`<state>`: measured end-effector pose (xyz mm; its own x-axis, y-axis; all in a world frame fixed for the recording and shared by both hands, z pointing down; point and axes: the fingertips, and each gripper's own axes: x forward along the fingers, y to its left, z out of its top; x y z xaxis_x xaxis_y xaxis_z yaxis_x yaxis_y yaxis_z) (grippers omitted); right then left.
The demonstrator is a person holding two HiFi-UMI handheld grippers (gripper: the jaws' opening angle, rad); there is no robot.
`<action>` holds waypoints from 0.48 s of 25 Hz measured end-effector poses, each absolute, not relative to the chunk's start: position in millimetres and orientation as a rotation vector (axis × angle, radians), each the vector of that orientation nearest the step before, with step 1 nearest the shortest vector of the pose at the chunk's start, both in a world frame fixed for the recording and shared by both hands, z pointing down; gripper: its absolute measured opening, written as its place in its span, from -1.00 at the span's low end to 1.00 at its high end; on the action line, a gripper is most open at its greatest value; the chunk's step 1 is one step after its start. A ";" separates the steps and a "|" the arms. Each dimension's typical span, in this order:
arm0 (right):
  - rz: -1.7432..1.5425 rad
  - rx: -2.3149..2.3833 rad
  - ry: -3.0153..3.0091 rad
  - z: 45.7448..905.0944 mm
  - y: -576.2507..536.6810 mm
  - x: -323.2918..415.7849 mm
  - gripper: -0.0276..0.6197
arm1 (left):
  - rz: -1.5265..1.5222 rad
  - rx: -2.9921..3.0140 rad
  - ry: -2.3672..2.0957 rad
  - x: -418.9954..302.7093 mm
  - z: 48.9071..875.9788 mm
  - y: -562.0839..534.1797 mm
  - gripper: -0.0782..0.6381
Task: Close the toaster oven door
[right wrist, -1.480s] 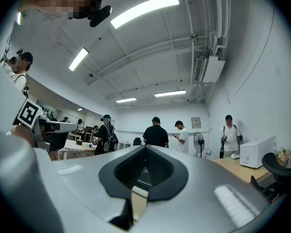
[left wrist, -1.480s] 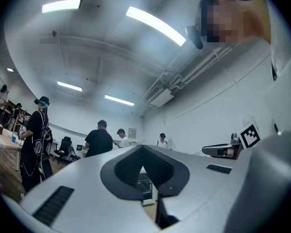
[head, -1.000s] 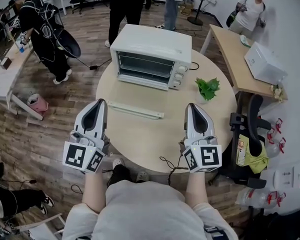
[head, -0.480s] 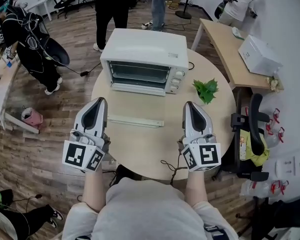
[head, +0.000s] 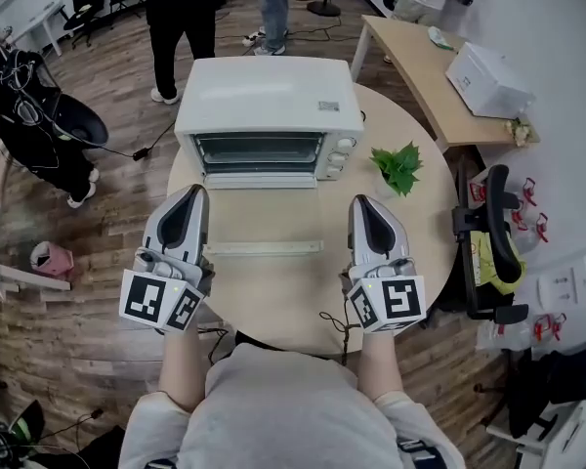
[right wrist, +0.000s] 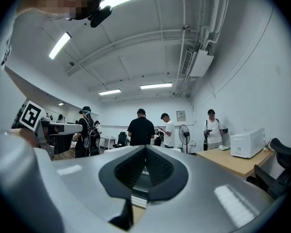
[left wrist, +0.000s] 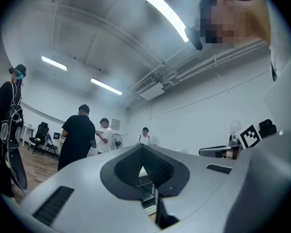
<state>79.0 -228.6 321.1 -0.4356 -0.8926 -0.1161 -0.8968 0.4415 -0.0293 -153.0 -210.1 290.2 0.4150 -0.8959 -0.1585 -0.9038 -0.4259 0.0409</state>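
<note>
A white toaster oven stands at the far side of the round wooden table. Its glass door hangs open and lies flat toward me, with the long pale handle nearest me. My left gripper is shut and empty, just left of the door. Just right of the door, my right gripper is also shut and empty. Neither touches the door. Past the shut jaw tips, a sliver of the oven shows in the left gripper view. The right gripper view likewise shows the oven.
A small potted plant stands right of the oven. A black chair is close to the table's right side. Behind it is a wooden side table with a white box. Several people stand beyond the table. A cable hangs at the near edge.
The view has swung, so the oven now sits square ahead and nearer the frame's middle. Both grippers stay shut and hold nearly the same places beside the open door.
</note>
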 end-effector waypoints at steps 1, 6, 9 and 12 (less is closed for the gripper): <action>0.050 -1.616 2.568 324.7 -230.3 77.6 -0.88 | 0.238 -2.612 1.642 -153.6 292.3 -214.2 -0.78; -0.019 -1.687 2.556 346.0 -237.3 72.5 -0.88 | 0.221 -2.676 1.602 -156.6 305.9 -230.3 -0.78; -0.076 -1.714 2.561 362.2 -239.6 67.5 -0.88 | 0.213 -2.708 1.588 -158.7 314.5 -236.3 -0.78; -0.143 -1.744 2.579 383.0 -237.9 62.3 -0.88 | 0.200 -2.740 1.576 -160.5 323.1 -238.8 -0.78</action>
<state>62.3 -237.9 383.0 -0.3734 -0.9271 0.0311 -0.9249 0.3695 -0.0896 -160.5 -238.8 323.1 0.4967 -0.8625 -0.0965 -0.8593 -0.5044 0.0850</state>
